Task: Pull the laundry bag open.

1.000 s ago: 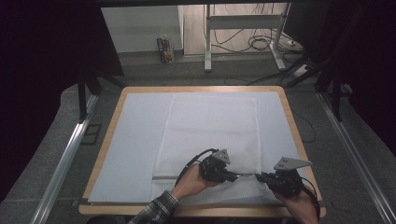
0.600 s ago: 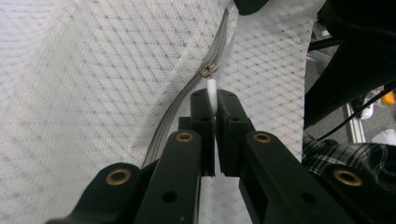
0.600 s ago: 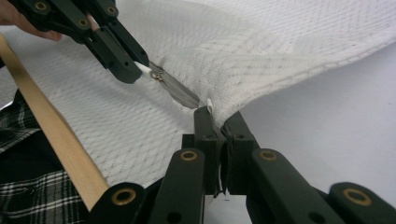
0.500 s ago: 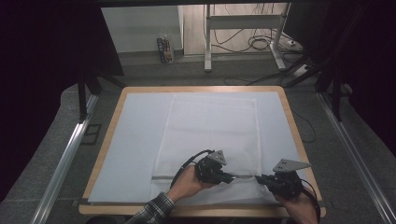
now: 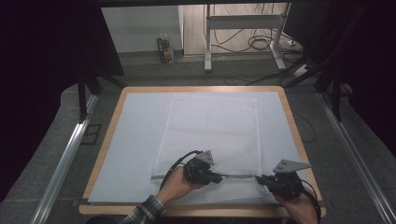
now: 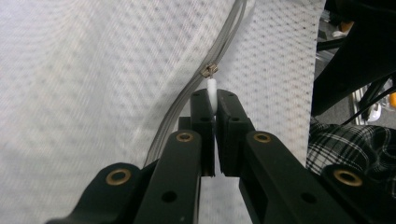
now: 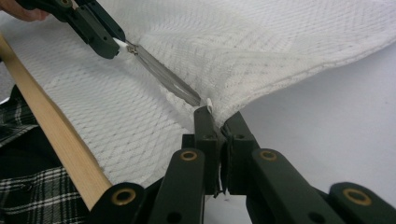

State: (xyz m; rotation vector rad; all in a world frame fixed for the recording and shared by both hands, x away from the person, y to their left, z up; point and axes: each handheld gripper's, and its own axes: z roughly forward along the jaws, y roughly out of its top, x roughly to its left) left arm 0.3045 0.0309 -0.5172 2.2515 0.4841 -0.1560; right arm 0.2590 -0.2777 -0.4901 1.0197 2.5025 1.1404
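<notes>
As the high view shows, the left hand-held gripper [image 5: 219,178] has drawn the zipper pull leftward along the mesh bag [image 5: 210,135] on the worktop [image 5: 107,140], away from the right hand-held gripper [image 5: 259,178], widening their gap.

Left gripper view: jaws are clamped on the white pull tab [image 6: 212,88].

Right gripper view: jaws pinch the bag's zipper end [image 7: 208,103], anchoring it.

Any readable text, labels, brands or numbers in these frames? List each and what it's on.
None can be read.
Small carton on the floor beyond the table: has printing, too small and blurred to read.
White mesh bag, its zipper and white pull tab: no lettering seen.
Left tongs and right tongs: plain black, no markings.
</notes>
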